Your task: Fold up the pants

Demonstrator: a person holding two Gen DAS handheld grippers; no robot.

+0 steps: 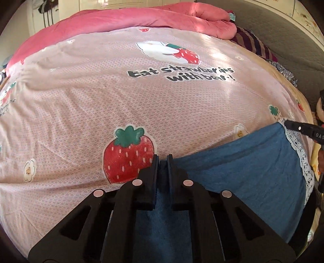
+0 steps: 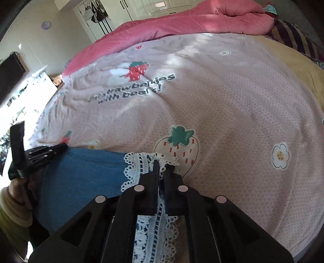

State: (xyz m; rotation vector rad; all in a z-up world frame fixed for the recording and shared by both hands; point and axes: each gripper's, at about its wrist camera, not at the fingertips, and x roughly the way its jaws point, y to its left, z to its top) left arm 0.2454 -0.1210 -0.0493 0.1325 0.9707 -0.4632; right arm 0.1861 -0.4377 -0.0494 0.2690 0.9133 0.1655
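Blue pants (image 1: 239, 172) with a white lace hem (image 1: 297, 147) hang stretched between my two grippers above the near edge of the bed. My left gripper (image 1: 162, 158) is shut on the blue fabric at the pants' left end. My right gripper (image 2: 162, 164) is shut on the white lace hem (image 2: 139, 163) at the right end. The blue fabric (image 2: 85, 176) runs left from it to the left gripper (image 2: 58, 148). The right gripper's tip (image 1: 293, 125) shows at the right of the left wrist view.
The bed is covered by a pink strawberry-print sheet (image 1: 141, 97). A bunched pink quilt (image 1: 162, 18) lies along the far side, with a striped pillow (image 1: 255, 44) at the far right. A wardrobe with hanging bags (image 2: 97, 12) and a dark screen (image 2: 10, 72) stand beyond the bed.
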